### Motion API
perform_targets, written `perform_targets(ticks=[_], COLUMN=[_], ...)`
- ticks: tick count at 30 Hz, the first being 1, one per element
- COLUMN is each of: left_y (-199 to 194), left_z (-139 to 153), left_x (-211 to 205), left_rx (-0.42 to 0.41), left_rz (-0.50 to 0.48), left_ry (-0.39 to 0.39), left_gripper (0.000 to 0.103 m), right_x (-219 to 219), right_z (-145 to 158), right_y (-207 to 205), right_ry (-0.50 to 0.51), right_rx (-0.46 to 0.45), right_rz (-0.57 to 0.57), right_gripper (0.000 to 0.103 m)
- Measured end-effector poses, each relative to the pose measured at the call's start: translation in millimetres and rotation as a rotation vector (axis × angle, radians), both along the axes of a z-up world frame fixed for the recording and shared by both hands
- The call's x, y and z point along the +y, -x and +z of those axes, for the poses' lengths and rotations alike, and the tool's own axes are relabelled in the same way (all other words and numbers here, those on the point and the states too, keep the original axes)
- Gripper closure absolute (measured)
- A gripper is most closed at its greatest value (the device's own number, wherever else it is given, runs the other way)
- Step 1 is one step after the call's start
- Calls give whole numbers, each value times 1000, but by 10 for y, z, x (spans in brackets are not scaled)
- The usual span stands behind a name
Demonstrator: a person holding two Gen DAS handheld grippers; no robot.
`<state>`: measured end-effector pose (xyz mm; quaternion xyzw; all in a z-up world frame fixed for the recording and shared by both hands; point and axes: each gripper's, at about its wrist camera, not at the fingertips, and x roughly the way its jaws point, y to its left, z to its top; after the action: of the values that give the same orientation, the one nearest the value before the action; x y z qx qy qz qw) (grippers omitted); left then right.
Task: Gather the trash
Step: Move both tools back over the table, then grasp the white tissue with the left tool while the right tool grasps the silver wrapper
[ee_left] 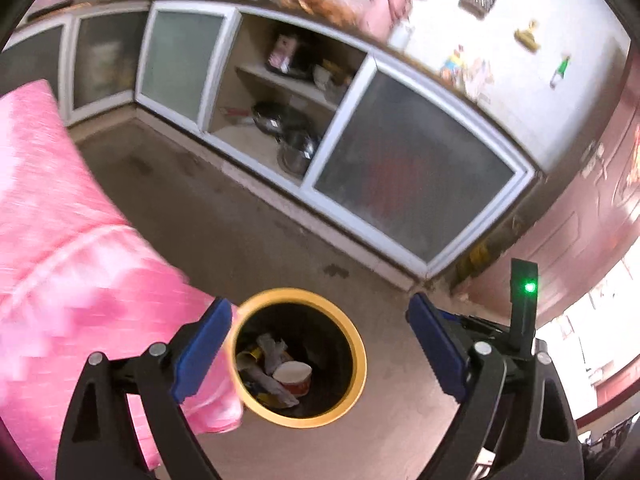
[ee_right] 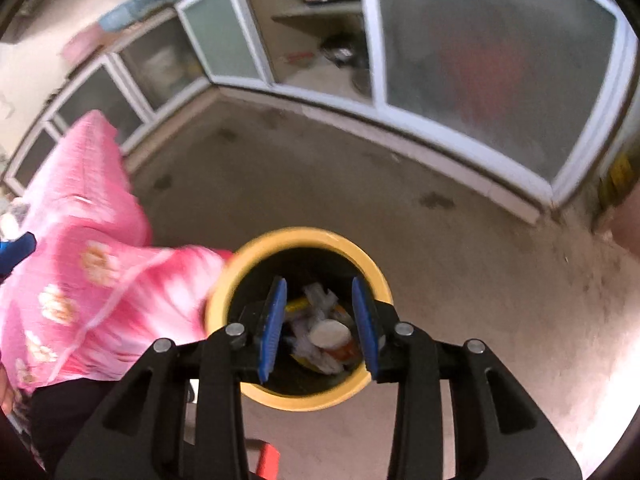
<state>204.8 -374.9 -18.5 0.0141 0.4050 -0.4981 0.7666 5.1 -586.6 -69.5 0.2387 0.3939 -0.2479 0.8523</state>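
A round bin with a yellow rim stands on the floor; it also shows in the right wrist view. Inside lie a red and white paper cup, crumpled paper and other trash. My left gripper is wide open and empty, held above the bin. My right gripper is open and empty, directly over the bin's mouth.
A pink floral cloth hangs at the left, touching the bin; it also shows in the right wrist view. Low cabinets with frosted sliding doors line the back, one bay open with pots. The floor is bare concrete.
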Motion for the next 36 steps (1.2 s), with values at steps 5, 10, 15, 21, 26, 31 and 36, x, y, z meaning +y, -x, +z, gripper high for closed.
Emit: perform_targets(ticks=[5, 10, 15, 21, 26, 31, 36], left_y=[-175, -397, -661, -1034, -1350, -1706, -2051], left_z=[409, 712, 769, 608, 442, 352, 209], left_x=[837, 1914, 3071, 4221, 4515, 4429, 4317], left_rx=[-91, -195, -244, -175, -155, -127, -106], left_rz=[113, 293, 526, 761, 811, 777, 740], left_ry=[28, -20, -125, -200, -261, -263, -280], left_gripper=[17, 17, 17, 16, 15, 15, 15], right_x=[447, 1101, 1816, 2547, 3014, 3309, 3444], right_z=[558, 977, 1155, 1195, 1152, 1047, 913], right_y=[-402, -1021, -1723, -2551, -3084, -3581, -3987], right_ry=[85, 137, 157, 134, 162, 216, 236], right_rx=[-102, -183, -220, -224, -194, -135, -94], right_rz=[155, 364, 561, 734, 804, 850, 877], right_gripper=[71, 71, 69, 65, 63, 63, 63])
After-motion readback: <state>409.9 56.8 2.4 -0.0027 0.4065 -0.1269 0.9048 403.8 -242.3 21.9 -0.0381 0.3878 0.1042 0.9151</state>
